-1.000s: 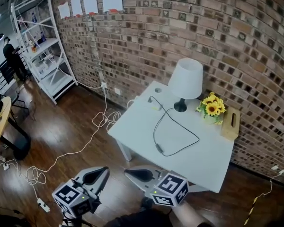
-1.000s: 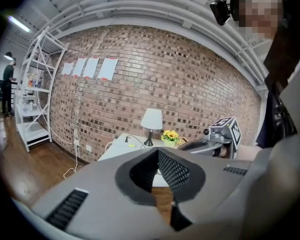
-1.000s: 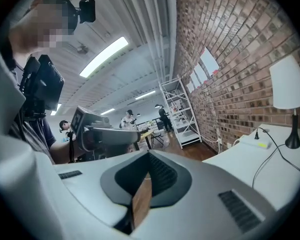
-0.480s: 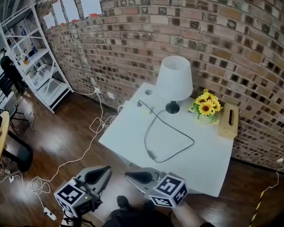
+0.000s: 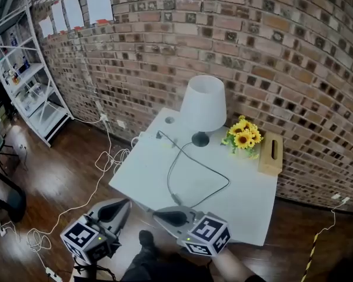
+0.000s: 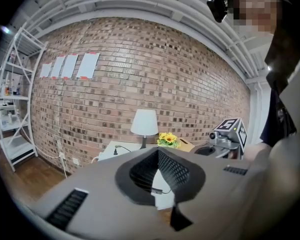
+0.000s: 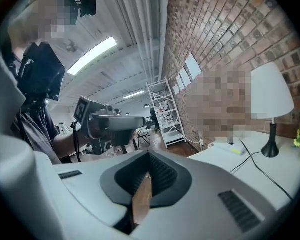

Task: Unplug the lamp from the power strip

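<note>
A lamp with a white shade stands at the back of a white table. Its black cord loops over the tabletop, and its plug sits at a white power strip on the table's far left edge. Both grippers hang in front of the table, well short of it. My left gripper is shut and empty, as is my right gripper. Past the shut jaws, the left gripper view shows the lamp and the right gripper view shows the lamp and power strip.
Yellow sunflowers and a wooden tissue box stand right of the lamp. A brick wall backs the table. White cables trail over the wooden floor to a wall socket. A white shelf rack stands far left.
The head view has swung right and closer: table and lamp have slid left in the picture, and the shelf rack has moved to the left edge. Both grippers stay shut and low.
</note>
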`<state>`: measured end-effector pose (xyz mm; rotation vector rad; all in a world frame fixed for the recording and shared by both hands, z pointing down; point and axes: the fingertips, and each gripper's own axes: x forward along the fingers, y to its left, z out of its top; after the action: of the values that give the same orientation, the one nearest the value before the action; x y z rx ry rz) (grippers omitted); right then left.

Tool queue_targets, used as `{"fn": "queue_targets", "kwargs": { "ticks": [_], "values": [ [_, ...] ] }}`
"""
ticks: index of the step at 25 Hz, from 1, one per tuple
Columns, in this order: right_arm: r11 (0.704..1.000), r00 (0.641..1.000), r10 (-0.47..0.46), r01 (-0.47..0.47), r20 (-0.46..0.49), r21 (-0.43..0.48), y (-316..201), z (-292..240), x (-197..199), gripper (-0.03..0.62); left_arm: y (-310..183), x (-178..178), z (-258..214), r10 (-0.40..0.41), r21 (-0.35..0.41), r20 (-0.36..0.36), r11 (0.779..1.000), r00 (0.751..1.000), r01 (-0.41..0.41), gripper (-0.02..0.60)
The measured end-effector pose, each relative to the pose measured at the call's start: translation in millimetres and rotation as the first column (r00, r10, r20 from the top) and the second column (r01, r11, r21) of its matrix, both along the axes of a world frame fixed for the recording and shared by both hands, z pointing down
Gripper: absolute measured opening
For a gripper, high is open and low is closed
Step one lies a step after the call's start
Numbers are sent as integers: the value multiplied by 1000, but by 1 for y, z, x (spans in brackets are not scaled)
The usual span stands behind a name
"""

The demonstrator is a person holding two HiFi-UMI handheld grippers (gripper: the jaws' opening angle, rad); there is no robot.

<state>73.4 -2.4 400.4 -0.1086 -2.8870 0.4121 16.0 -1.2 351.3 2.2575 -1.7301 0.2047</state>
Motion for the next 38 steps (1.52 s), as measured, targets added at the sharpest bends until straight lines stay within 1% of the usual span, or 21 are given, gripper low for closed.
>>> {"fn": "queue_targets", "kwargs": {
  "ticks": [4,7,11,12,15,18,20,21,27,32,38],
  "values": [
    [999,999,29,-28,-14,20,-15,-2,-17,-4,-18,-18,-4,42,43,-65,998,997,-39,11],
    [998,999,48,-47,-22,33,-27,-5,-39,-3,-30,-41,-2,58,43,-57,998,997,-56,11],
    [996,995,78,-75,-58,55,-38,-6,-64,-3,-48,-69,3,92,37,-84,995,992,-89,11],
    [995,994,87,-84,-67,58,-41,-6,-71,-3,-51,-78,4,101,43,-81,994,992,-98,11],
    [992,989,114,-108,-91,67,-49,-6,-92,-3,-62,-108,15,134,84,-35,988,990,-131,11],
    [989,985,129,-120,-110,84,-52,-7,-115,-3,-70,-128,15,156,80,-23,985,987,-154,11],
    [987,983,132,-119,-127,106,-54,-7,-128,-5,-77,-144,17,165,100,17,981,986,-165,11],
    [986,982,133,-118,-136,116,-54,-7,-134,-3,-79,-150,16,169,107,26,979,985,-171,11],
    [982,971,152,-127,-182,142,-63,-1,-166,-3,-86,-170,10,194,65,-50,980,980,-190,11],
    [971,958,195,-158,-211,181,-70,3,-181,-3,-95,-188,23,218,56,-61,975,974,-215,11],
    [959,940,251,-209,-233,192,-77,5,-175,-3,-110,-194,25,247,72,-55,967,968,-242,11]
  ]
}}
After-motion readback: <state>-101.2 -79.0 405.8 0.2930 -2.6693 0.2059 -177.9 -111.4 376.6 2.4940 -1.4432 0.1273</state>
